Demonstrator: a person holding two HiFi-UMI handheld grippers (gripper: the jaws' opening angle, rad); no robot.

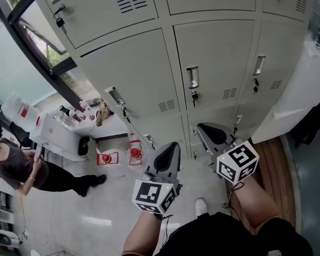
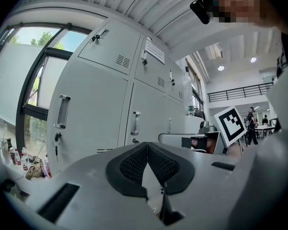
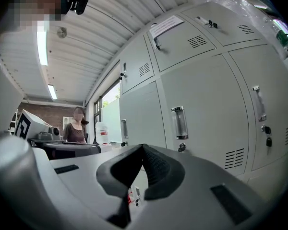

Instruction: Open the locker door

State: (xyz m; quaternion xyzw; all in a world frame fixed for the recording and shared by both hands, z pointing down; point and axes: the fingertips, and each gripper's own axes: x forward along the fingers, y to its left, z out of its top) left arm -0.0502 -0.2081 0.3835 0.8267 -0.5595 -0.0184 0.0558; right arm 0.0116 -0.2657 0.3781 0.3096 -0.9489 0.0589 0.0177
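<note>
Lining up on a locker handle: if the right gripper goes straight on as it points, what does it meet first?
Probably bare locker door near the seam, left of and below the nearest handle, not the handle itself; depth is unclear.

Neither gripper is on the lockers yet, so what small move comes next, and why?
Probably open the right gripper and advance it toward the chrome bar handle on the grey metal locker door: its fingers are shut, empty and short of the handle.

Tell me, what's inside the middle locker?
Its door is shut, so the inside is hidden. Only the handle, hanging key and vent slots show.
</note>
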